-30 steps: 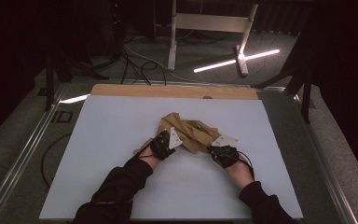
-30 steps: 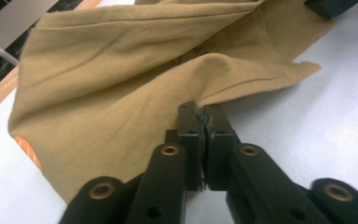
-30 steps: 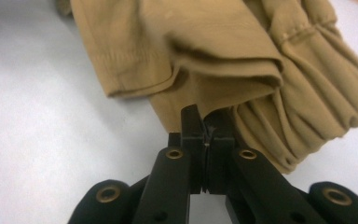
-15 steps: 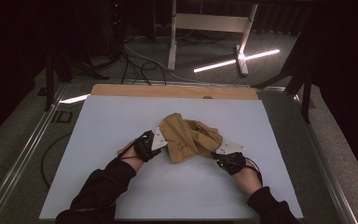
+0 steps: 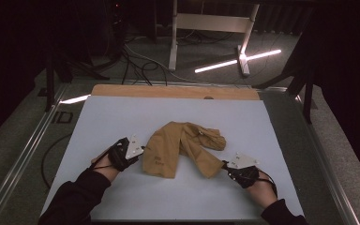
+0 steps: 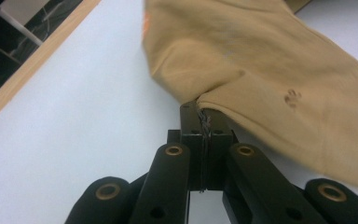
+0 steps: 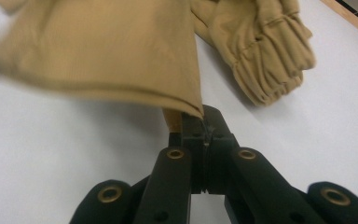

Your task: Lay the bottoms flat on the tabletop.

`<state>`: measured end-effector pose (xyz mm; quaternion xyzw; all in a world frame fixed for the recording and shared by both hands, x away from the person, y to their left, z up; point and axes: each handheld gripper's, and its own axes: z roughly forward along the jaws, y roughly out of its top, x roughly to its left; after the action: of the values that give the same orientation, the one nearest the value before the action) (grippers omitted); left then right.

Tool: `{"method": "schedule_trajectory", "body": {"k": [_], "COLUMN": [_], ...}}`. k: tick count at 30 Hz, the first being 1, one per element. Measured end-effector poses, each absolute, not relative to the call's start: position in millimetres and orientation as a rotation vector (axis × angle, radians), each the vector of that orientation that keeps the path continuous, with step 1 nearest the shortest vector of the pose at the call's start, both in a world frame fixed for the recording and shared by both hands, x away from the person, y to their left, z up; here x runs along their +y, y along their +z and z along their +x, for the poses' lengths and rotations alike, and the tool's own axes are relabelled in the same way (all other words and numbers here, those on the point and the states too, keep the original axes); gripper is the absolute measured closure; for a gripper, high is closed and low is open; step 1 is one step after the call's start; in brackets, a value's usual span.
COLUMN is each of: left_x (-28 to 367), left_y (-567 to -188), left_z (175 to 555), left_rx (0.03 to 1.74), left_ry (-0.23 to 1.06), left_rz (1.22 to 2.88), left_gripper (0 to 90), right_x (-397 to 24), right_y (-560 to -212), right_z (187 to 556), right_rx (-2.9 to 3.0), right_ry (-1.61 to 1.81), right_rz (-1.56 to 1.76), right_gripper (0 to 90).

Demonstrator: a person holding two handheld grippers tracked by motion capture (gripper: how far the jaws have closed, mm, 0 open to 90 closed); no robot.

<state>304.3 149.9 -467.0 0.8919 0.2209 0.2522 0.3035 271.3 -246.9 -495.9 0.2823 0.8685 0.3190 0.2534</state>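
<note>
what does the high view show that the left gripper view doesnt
The high view alone takes in both hands, the right gripper at one trouser leg, the gathered waistband and the lit floor strip beyond the table. The left gripper view alone gives the close look: the left gripper with jaws shut on a leg hem. Both show the tan trousers on the white tabletop and its wooden far edge.

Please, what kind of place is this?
Probably a workshop or lab set up for recording. A white table holds tan shorts, pinched at each end by the left gripper and right gripper; behind lie floor cables and a light tube.
</note>
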Motion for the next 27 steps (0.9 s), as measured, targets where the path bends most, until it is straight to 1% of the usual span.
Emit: {"method": "schedule_trajectory", "body": {"k": [10,18,23,25,27], "left_x": [186.4,226.7,248.0,255.0,268.7], "left_y": [-458.0,-465.8,-473.2,-478.0,-479.9], "left_z": [280.2,255.6,240.4,236.4,234.8], "left_rx": [0.612,0.691,0.736,0.78,0.826], "left_ry": [0.7,0.713,0.699,0.754,0.697], "left_rz": [2.388,2.417,2.411,2.454,2.391], "left_gripper": [89.9,90.0,90.0,90.0,90.0], "right_x": [-273.2,-307.5,-325.7,-328.7,-333.2], "right_y": [-494.1,-497.7,-500.3,-502.1,-504.9], "right_z": [253.2,243.8,240.5,240.2,241.9], "right_rx": [2.348,2.326,2.293,2.271,2.261], "right_ry": [0.847,0.779,0.781,0.756,0.723], "right_rz": [0.822,0.903,0.981,0.997,1.025], "right_gripper": [89.8,89.9,90.0,90.0,90.0]}}
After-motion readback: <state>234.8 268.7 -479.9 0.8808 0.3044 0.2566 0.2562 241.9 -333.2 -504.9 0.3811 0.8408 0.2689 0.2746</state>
